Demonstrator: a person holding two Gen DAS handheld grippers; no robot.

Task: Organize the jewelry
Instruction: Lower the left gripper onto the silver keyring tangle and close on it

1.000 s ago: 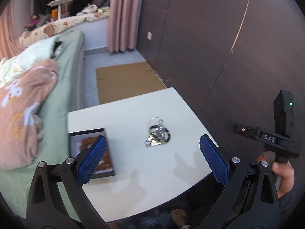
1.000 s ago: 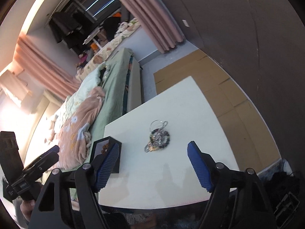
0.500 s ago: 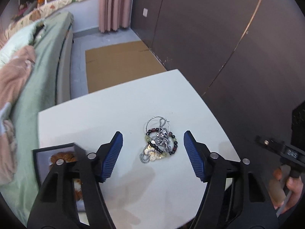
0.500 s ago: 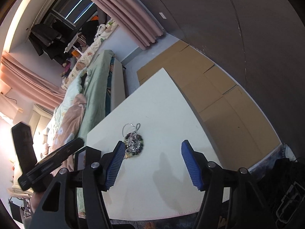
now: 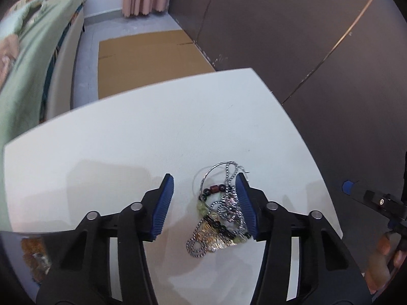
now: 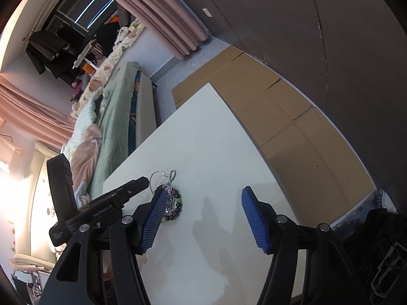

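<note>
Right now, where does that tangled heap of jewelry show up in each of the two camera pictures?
Left wrist view: the jewelry pile lies low and right of centre, between the blue pads of the left gripper, nearer the right-hand pad.
Right wrist view: the pile sits left of centre, partly hidden behind the left-hand pad of the right gripper.
Shared landmark: the white table beneath it.

Tabletop (image 5: 127,139) bare across far and left portions; passage unobstructed there. Sole obstacle on it: jewelry pile (image 5: 218,218) near the right front edge. Dark wall (image 5: 292,38) closes off the right side.
</note>
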